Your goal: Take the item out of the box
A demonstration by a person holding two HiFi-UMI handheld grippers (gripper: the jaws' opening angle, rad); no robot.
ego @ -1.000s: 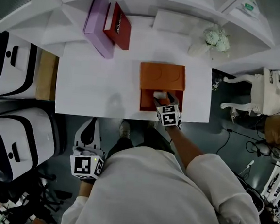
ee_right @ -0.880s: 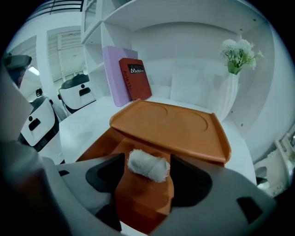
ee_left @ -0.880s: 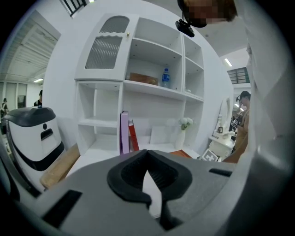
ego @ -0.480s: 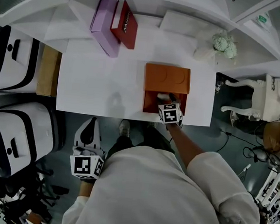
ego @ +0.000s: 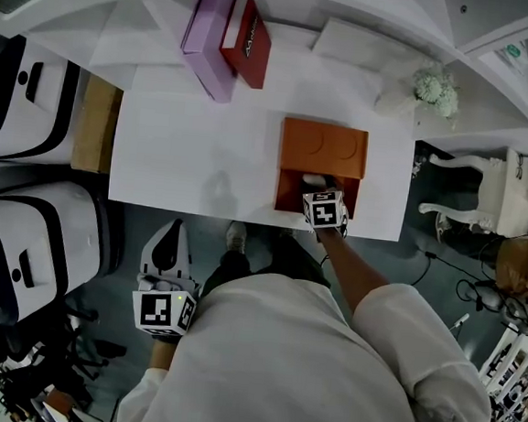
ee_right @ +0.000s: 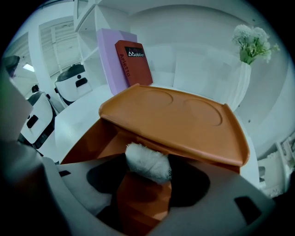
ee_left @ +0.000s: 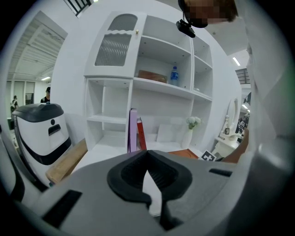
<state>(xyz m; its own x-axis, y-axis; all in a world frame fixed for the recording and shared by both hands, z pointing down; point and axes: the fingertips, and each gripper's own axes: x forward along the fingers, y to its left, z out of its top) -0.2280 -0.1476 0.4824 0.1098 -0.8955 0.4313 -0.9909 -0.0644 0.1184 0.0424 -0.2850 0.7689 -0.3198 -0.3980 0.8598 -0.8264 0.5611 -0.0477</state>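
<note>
White room, white shelving, white worktop [ego: 186, 153], and the orange box [ego: 323, 146] sits at the near edge toward the right corner, its lid laid open to the far side so the inside is reachable. The right tongs [ee_right: 147, 179] reach in, jaws closing around the white fluffy roll [ee_right: 147, 163] on the box floor. Its long axis runs jaw to jaw, across the reach, and I'd say the grip isn't firm yet. The left tongs [ee_left: 148, 177] hang off the worktop, tips together, empty.
</note>
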